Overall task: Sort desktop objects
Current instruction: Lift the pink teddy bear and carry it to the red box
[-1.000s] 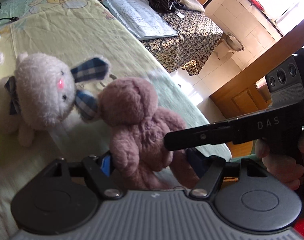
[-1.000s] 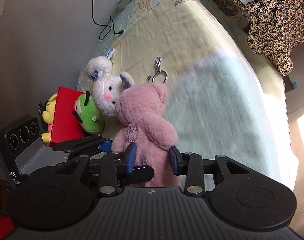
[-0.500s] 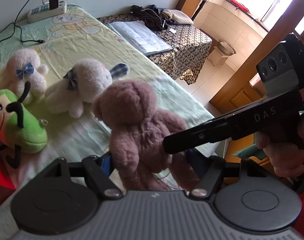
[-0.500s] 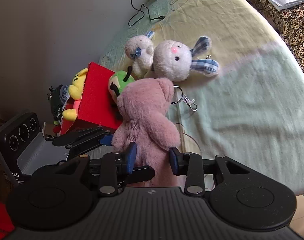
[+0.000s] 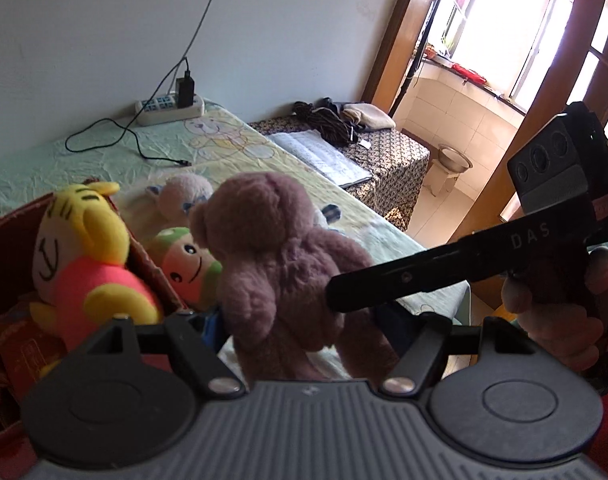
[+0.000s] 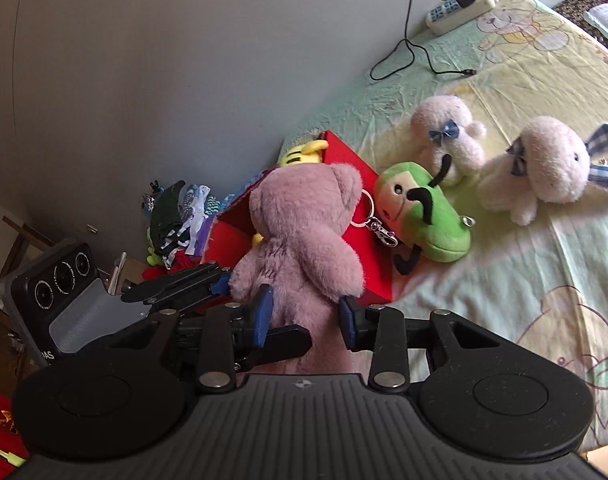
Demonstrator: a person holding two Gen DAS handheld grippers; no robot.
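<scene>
Both claws, left [image 5: 300, 320] and right [image 6: 304, 316], clenched on the bear [image 6: 304, 240], held up beside the red box [image 6: 367, 256]. Next, I reckon: swing over the box, then release.

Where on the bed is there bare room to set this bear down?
Open sheet lies right of the green plush and below the checked-ear rabbit. A smaller strip sits between the power strip and the white plush. Around the red box it is crowded.
</scene>
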